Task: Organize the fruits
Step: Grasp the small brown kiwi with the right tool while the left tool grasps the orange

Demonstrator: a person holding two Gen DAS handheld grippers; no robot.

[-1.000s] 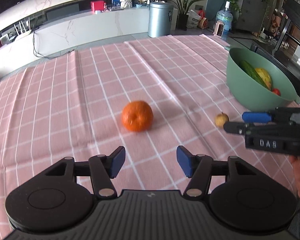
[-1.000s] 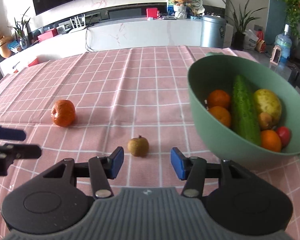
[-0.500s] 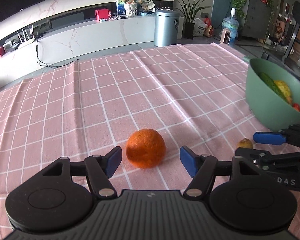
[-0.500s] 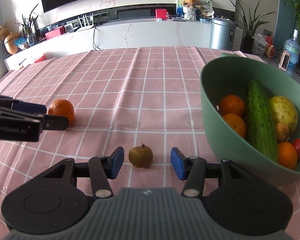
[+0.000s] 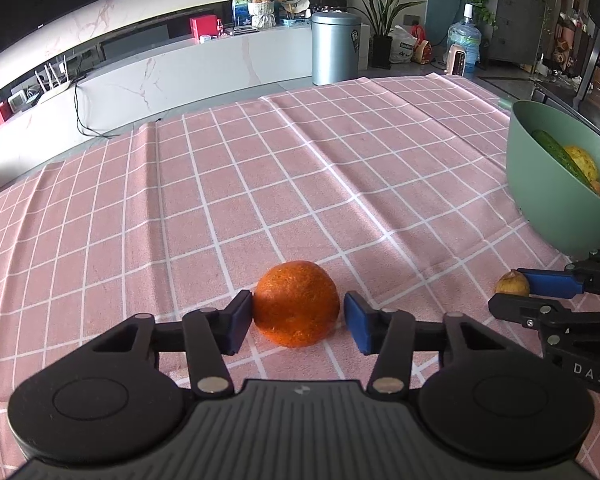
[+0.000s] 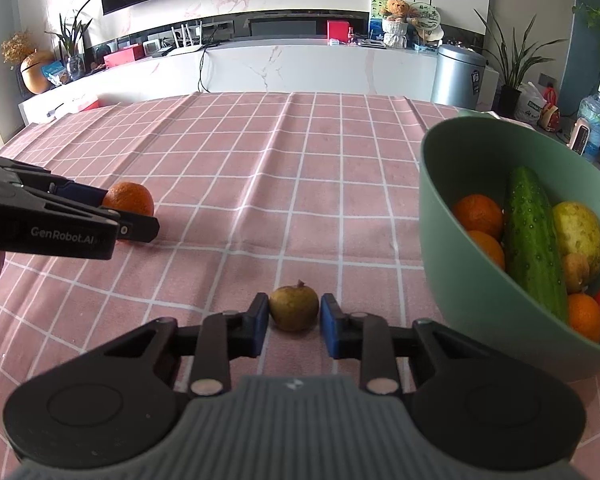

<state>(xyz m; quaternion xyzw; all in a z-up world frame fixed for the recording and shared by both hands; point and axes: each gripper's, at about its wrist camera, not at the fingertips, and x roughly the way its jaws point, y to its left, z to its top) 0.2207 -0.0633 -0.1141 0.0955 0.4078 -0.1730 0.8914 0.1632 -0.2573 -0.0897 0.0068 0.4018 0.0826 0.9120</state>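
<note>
**A:** Left wrist view puts your left gripper [image 5: 298,318] around the orange [image 5: 296,304], well left of the green bowl [image 5: 540,200] on the bench. Its jaws have just been closing; the left pad touches the peel, while the right pad looks just short of it, so I would not call that a grip yet.

**B:** And your right gripper [image 6: 294,326]?

**A:** Its jaws have just closed on the small brown fruit [image 6: 294,308], which sits just left of the bowl [image 6: 460,280]. Both blue pads press its sides.

**B:** How should you finish the step?

**A:** Squeeze the orange evenly across its widest part before you lift, or it may roll off the pads. Raise both fruits straight up, clear the bowl's rim, then let go low inside so nothing bounces out.

**B:** How do the fruits look?

**A:** The orange is round, with a dimpled, slightly dull peel. The brown fruit is yellowish, smooth and has a short stem tip on top; it looks firm but small, so grip it gently.
</note>
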